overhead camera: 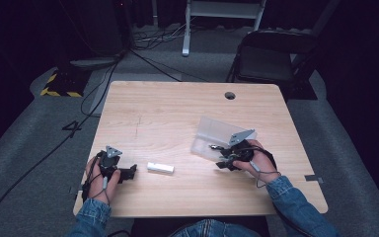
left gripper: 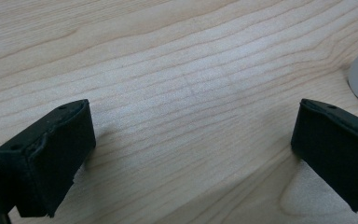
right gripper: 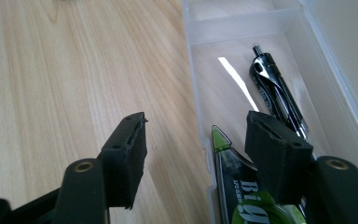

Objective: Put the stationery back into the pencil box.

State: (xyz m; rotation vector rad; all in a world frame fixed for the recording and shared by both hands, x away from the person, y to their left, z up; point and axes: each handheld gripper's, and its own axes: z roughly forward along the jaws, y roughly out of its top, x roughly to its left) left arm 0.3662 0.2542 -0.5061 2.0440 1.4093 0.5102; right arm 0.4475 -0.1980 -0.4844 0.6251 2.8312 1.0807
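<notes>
While the left gripper [overhead camera: 128, 173] rests open-jawed on the table [overhead camera: 177, 108], the right gripper [right gripper: 196, 135] straddles the clear box [right gripper: 200, 93] wall, jaws apart

Light wood table [overhead camera: 168, 106] on grey carpet [overhead camera: 24, 143]. Black folding chair [overhead camera: 269, 57] beyond it. Cables [overhead camera: 98, 84] cross the floor. Surroundings dark.

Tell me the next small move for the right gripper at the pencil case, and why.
Probably shift the right gripper sideways to centre over the green pen. Its open jaws straddle the wall of the clear pencil case, one outside on the table, so closing now would likely pinch the wall, not a pen.
</notes>
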